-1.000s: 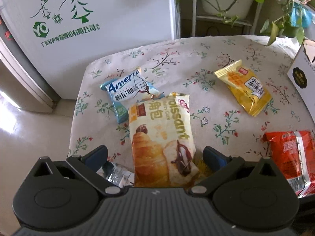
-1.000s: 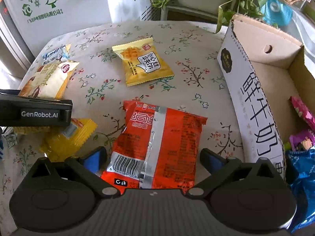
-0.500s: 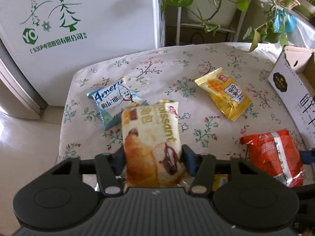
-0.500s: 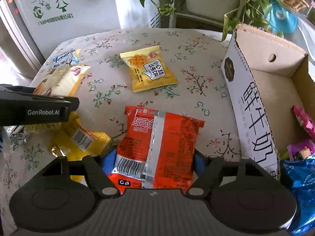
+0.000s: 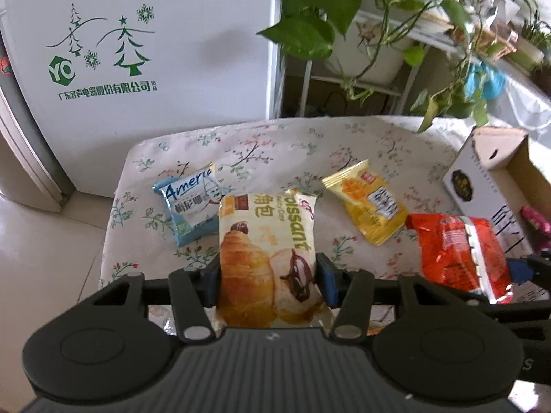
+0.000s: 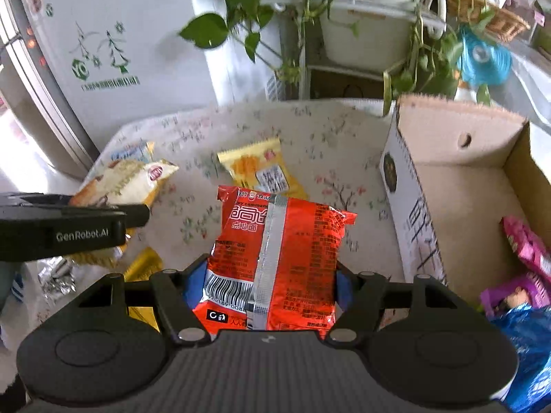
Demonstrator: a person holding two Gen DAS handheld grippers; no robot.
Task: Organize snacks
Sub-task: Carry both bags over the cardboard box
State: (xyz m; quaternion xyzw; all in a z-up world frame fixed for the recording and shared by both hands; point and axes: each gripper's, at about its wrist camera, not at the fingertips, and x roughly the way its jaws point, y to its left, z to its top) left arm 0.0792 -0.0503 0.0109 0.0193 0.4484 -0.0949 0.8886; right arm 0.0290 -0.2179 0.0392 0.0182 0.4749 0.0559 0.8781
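Observation:
My left gripper [image 5: 268, 277] is shut on a cream croissant packet [image 5: 267, 237] and holds it above the table. My right gripper [image 6: 270, 280] is shut on a red noodle packet [image 6: 279, 241], also lifted; it shows in the left wrist view [image 5: 458, 251] too. A yellow waffle packet [image 5: 366, 199] and a blue "America" packet [image 5: 191, 203] lie on the floral tablecloth [image 5: 292, 144]. The open cardboard box [image 6: 458, 186] stands at the right with pink [image 6: 528, 244] and blue packets [image 6: 527, 337] inside.
A white fridge [image 5: 137, 51] stands behind the table's left end. Potted plants on a rack [image 5: 361, 44] stand behind the table. A small yellow packet [image 6: 143, 265] and a silver wrapper [image 6: 56, 275] lie near the table's front left.
Both grippers have closed on their packets and lifted them off the tablecloth. Both views have risen and tilted up toward the fridge and plants.

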